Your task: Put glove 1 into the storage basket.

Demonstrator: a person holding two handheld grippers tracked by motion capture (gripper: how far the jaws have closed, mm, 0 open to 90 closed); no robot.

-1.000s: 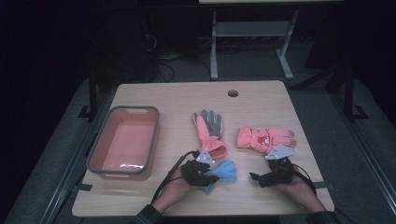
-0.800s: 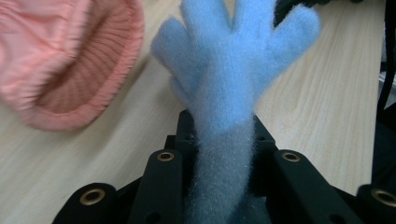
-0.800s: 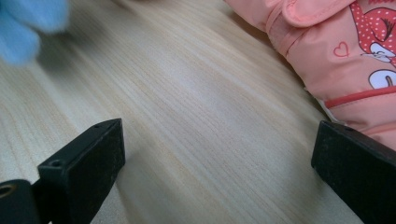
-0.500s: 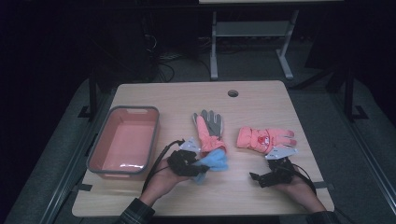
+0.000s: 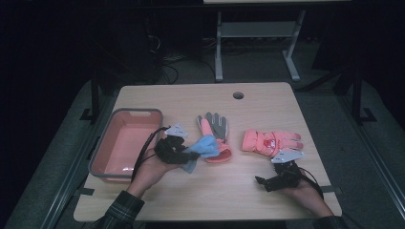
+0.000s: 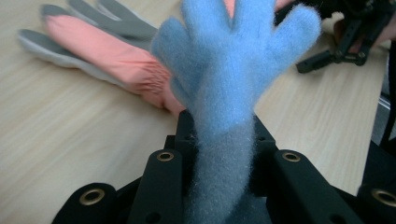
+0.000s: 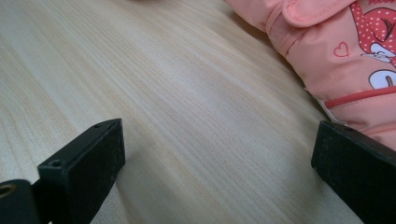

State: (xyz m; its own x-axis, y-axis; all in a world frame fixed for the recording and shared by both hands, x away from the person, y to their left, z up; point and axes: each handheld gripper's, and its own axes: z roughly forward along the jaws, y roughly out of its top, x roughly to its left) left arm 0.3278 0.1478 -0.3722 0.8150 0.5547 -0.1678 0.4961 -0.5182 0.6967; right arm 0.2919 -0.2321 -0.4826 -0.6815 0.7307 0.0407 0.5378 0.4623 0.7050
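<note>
- High view: a pale wooden table stands in a dark room, with a round cable hole near its far edge. Behind it are dim metal legs of a second stand and loose cables on a grey floor.
- On the table's left side sits a pink tray with a grey rim. At centre lies a pink-and-grey glove, fingers pointing away from the person; to the right, well apart from it, lies a coral mitten-style glove.
- The left gripper is held above the wood between the tray and the pink-and-grey glove, pinching a fluffy blue glove that overlaps the pink-and-grey glove's cuff in this view. A plaid sleeve enters from the bottom edge.
- The right gripper rests low at the table's near right, just below the coral glove.
- Left gripper view: the black jaws clamp the blue glove by its cuff — its fingers fan upward. Beyond lie light wood grain and the pink-and-grey glove; the other gripper shows at top right.
- Right gripper view: the jaws stand wide apart over bare, pale grain, nothing between them. The coral glove, printed with a heart and a cartoon figure, lies just beside the right-hand jaw.
</note>
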